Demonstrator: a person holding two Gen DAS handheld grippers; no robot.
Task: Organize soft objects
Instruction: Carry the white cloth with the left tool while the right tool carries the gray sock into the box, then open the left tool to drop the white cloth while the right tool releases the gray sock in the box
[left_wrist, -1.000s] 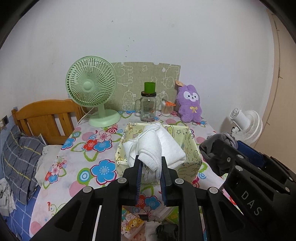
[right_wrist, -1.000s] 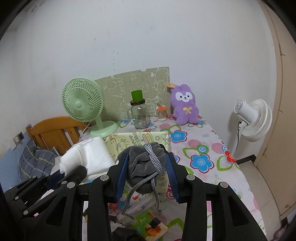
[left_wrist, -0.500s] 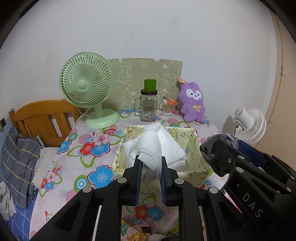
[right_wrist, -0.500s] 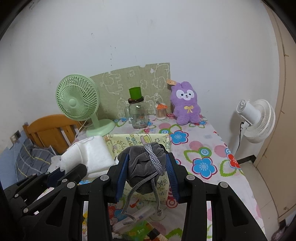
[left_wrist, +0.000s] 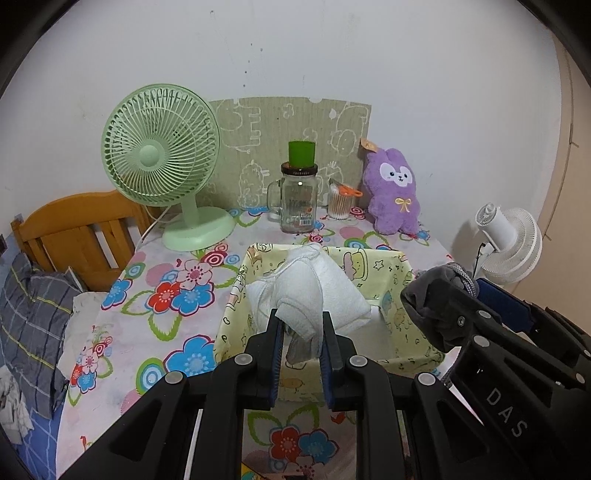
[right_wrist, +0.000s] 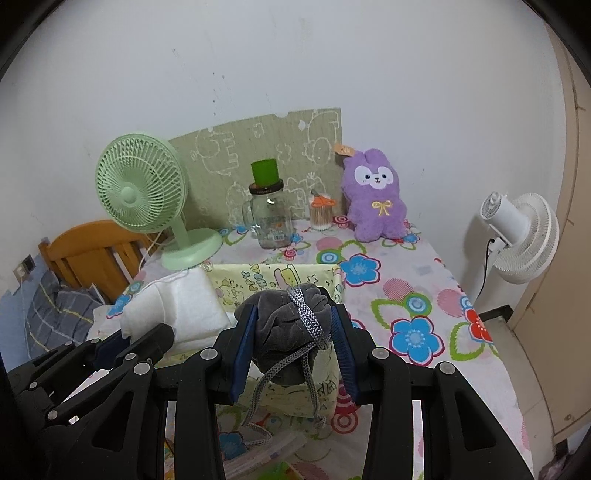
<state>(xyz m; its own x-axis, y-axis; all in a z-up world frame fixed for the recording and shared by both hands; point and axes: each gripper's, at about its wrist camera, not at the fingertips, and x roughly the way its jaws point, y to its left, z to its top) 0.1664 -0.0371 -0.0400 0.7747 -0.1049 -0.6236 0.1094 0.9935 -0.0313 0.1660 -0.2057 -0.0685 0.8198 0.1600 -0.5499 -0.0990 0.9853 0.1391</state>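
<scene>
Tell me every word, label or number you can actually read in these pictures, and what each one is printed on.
"DAS": white letters on the black body of the right claw, seen from the left wrist view.
Yellow fabric basket: green printed letters, too distorted to read.
Glass jar: sticker with print, too small to read.
Purple plush rabbit: tan ear tag, markings illegible.
Nothing else legible.

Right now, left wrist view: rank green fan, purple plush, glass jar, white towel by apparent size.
1. green fan
2. white towel, though nearness to the camera inflates it
3. purple plush
4. glass jar
</scene>
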